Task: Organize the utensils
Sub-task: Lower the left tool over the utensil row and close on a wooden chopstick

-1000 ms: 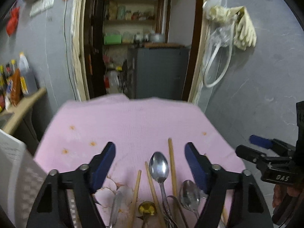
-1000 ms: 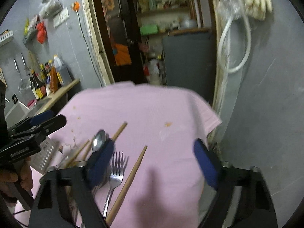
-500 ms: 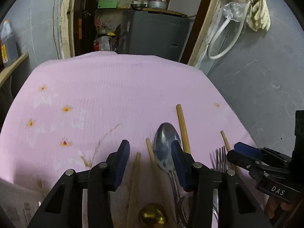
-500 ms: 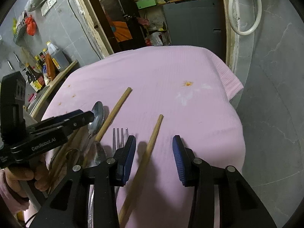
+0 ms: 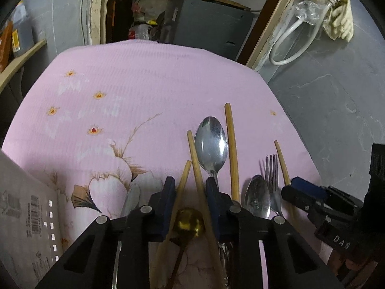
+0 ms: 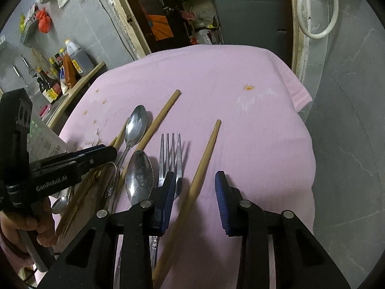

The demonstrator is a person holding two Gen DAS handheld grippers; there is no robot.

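Utensils lie on a pink cloth [image 5: 144,91]. My left gripper [image 5: 190,187] is low over the pile, its jaws narrowed around two crossed wooden chopsticks [image 5: 196,166], above a gold spoon [image 5: 189,222]; grip contact is unclear. A large steel spoon [image 5: 211,144], another chopstick [image 5: 232,149], a smaller spoon [image 5: 258,197] and a fork [image 5: 272,171] lie to its right. My right gripper [image 6: 193,187] is open, straddling a lone chopstick [image 6: 204,159], beside the fork [image 6: 170,154] and spoons [image 6: 139,175].
A white perforated basket [image 5: 26,216] stands at the left edge of the table. A shelf with bottles [image 6: 60,72] is at far left. The cloth's right edge [image 6: 305,125] drops to a grey floor. A doorway and grey cabinet [image 5: 209,26] are behind.
Both grippers have dropped and moved in toward the utensils. Both sets of jaws have narrowed from wide open; the left now brackets two chopsticks, the right brackets the lone chopstick.
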